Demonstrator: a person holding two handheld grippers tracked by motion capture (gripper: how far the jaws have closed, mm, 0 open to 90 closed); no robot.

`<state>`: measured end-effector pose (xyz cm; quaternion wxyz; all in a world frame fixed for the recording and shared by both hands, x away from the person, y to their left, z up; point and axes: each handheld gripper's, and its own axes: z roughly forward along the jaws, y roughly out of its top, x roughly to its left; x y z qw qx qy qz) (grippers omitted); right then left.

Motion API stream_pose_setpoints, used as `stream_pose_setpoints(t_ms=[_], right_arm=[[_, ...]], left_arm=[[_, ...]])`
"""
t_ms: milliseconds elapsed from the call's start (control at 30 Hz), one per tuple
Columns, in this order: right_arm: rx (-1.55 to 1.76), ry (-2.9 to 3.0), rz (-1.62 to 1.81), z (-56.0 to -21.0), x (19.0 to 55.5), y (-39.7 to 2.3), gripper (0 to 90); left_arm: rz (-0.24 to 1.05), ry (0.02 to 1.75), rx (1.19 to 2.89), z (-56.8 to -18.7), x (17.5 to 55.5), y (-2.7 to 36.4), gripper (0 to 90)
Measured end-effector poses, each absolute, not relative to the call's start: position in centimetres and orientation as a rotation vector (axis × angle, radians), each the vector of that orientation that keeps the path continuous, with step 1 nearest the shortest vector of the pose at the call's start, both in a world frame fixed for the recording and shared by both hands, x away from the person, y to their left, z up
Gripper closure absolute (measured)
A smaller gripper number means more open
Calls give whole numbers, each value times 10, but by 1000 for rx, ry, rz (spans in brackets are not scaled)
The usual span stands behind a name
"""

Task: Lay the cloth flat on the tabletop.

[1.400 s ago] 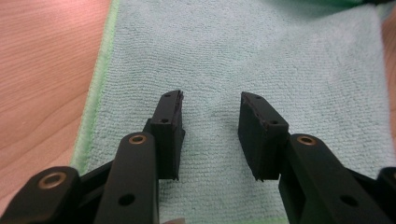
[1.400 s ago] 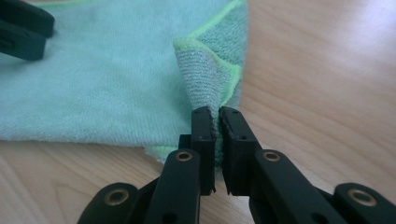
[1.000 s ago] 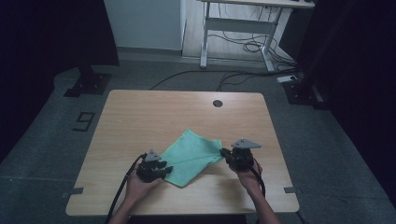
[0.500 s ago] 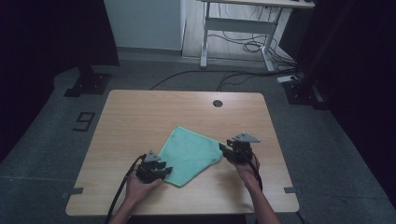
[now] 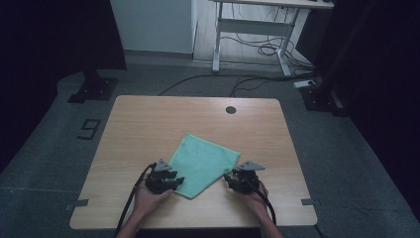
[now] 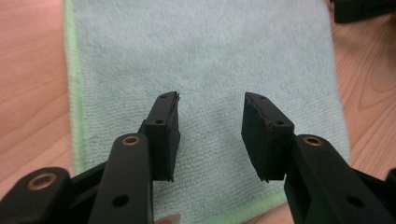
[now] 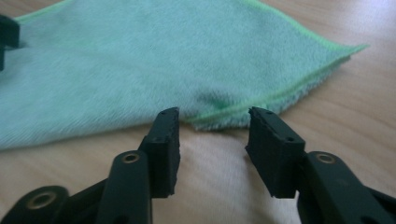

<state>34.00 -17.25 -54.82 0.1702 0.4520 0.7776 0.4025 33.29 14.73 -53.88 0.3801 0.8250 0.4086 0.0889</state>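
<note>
Between the two grippers, a green cloth (image 5: 204, 165) is lying flat on the wooden table (image 5: 148, 124), folded into a four-sided shape with a brighter green hem. The left gripper (image 5: 171, 181) is sitting over the cloth's near corner, its jaws standing apart with nothing pressed between them; in the left gripper view the cloth (image 6: 205, 70) is spreading ahead of and under the jaws, with one hemmed edge running along their left and another crossing just below their tips. The right gripper (image 5: 232, 179) is resting just beside the cloth's right-hand edge, clear of the fabric. Its jaws have just been opening and are now standing wide, with bare tabletop between them; in the right gripper view the doubled hem of the cloth (image 7: 140, 60) is lying just ahead of the fingertips, not touching them. Beyond the cloth, away from both grippers, open tabletop is extending to a round grommet hole (image 5: 230, 109) near the far edge.
</note>
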Motion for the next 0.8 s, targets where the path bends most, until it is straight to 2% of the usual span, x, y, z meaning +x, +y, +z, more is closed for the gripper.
stream_pose_setpoints(t_ms=[133, 333, 467, 600, 700, 800], right_arm=[[1281, 2182, 1105, -548, 351, -165, 477], [1327, 2159, 1062, -549, 370, -159, 494], [1293, 2158, 1018, -551, 374, -155, 685], [1272, 2163, 1001, -550, 376, -156, 828], [1264, 2169, 989, -549, 377, -160, 891], [1269, 2173, 1010, -546, 377, -167, 893]], left_arm=[[226, 1053, 2112, -541, 334, 146, 569], [238, 1051, 2112, -542, 332, 146, 572], [231, 1049, 2090, -544, 331, 149, 584], [231, 1055, 2080, -544, 331, 149, 592], [235, 1053, 2082, -544, 330, 150, 591], [235, 1055, 2078, -545, 330, 150, 591]])
